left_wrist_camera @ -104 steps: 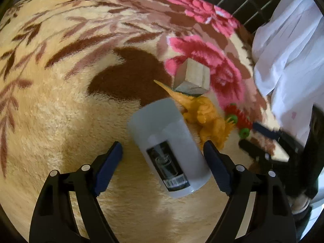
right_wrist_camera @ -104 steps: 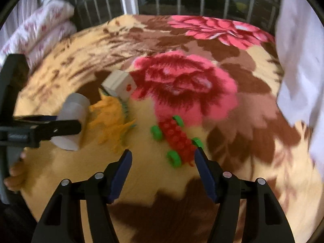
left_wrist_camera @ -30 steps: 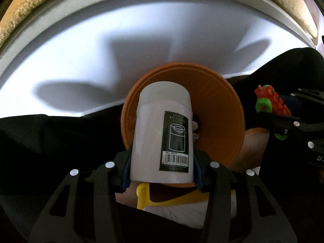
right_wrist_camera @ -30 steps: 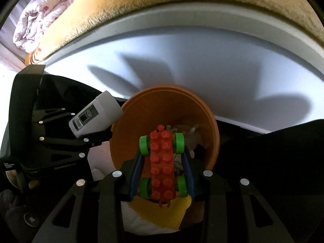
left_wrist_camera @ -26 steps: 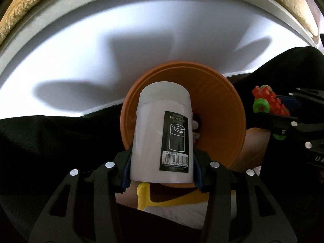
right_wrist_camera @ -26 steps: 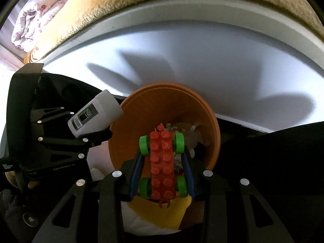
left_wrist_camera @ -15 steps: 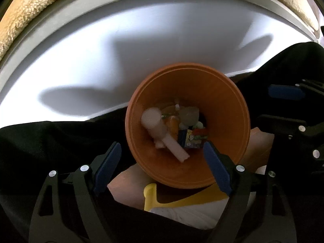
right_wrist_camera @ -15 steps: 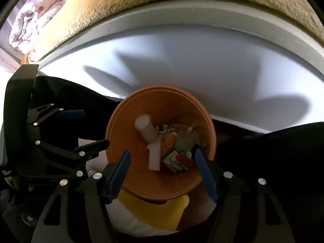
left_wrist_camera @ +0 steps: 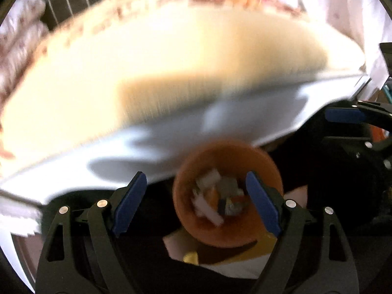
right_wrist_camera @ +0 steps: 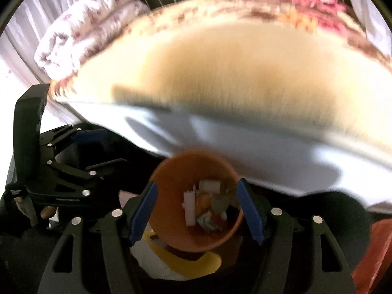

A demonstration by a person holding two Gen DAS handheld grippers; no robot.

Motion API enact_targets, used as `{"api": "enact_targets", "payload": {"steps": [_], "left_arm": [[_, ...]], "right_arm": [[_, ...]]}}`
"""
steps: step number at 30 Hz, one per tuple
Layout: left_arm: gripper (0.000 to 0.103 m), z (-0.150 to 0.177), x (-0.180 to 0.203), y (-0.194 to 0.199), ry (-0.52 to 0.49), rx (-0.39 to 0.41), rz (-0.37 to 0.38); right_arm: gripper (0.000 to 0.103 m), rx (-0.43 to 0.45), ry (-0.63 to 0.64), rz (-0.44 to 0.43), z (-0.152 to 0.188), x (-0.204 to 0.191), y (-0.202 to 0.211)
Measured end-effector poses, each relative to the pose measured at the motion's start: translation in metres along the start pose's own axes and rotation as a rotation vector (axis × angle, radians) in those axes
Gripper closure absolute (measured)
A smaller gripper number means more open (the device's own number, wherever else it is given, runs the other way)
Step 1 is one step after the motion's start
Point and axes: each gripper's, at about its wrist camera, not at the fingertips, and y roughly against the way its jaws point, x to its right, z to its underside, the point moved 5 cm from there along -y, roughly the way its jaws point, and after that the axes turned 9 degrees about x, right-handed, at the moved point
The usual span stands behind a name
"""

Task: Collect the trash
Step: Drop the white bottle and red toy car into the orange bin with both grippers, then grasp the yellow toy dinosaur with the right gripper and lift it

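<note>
At the right view's edge, a red bag [right_wrist_camera: 374,250]; left view lacks it.

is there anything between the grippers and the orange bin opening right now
Nothing visible does. The left gripper and right gripper both hang open and empty over the orange bin, with only air between them and its mouth. Trash lies at the bottom, well below the rim.
</note>
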Motion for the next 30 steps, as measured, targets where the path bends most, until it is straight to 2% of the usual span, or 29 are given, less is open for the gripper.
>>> {"api": "enact_targets", "payload": {"steps": [4,7,13,19,25,27,30], "left_arm": [[0.016,-0.045,-0.009,0.018,0.017,0.109,0.008],[0.015,-0.074,-0.015,0.012,0.034,0.153,0.001],[0.015,-0.133,-0.023,-0.006,0.063,0.222,-0.008],[0.015,-0.165,-0.020,-0.033,0.111,0.203,0.045],[0.015,-0.177,-0.016,-0.048,0.101,0.191,0.053],[0.015,-0.180,-0.016,-0.053,0.103,0.183,0.056],[0.015,-0.183,-0.016,-0.060,0.113,0.170,0.063]], "right_arm": [[0.036,0.075,0.014,0.002,-0.045,0.011,0.022],[0.035,0.133,0.030,0.056,-0.080,0.031,0.026],[0.034,0.184,0.057,0.147,-0.147,0.082,0.006],[0.033,0.133,0.096,0.221,-0.207,0.141,-0.037],[0.032,0.043,0.172,0.183,-0.236,0.170,-0.081],[0.027,0.034,0.192,0.193,-0.245,0.176,-0.092],[0.029,0.020,0.199,0.188,-0.253,0.184,-0.103]]}}
